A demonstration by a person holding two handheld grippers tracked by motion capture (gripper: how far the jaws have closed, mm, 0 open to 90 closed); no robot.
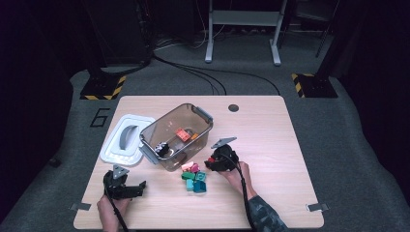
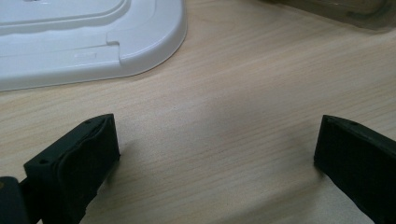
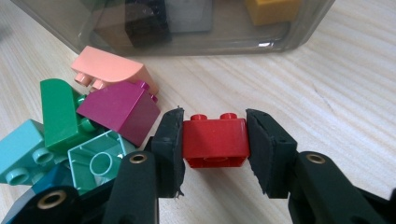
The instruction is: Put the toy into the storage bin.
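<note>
We've got the right gripper (image 3: 214,149) pinching the small red plastic brick (image 3: 215,141) just above the wooden table (image 3: 336,93), beside the brick pile (image 3: 79,135). Left gripper (image 2: 215,154) sits wide open, empty. If the shallow side grip slips on the lift, the brick probably drops short of the clear smoky plastic tub (image 3: 187,42).

The red brick (image 3: 215,142) is smooth, glossy plastic. The worktop (image 3: 327,88) looks like pale matt wood. The lid (image 2: 88,37) is smooth white plastic.

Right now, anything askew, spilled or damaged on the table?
Nothing damaged or spilled. The smoky clear plastic bin sits skewed to the table edges, its white lid off and flat beside it. The loose coloured toy bricks lie in a tumbled heap, some tipped over. The right gripper is clamped on a red two-stud brick.
</note>
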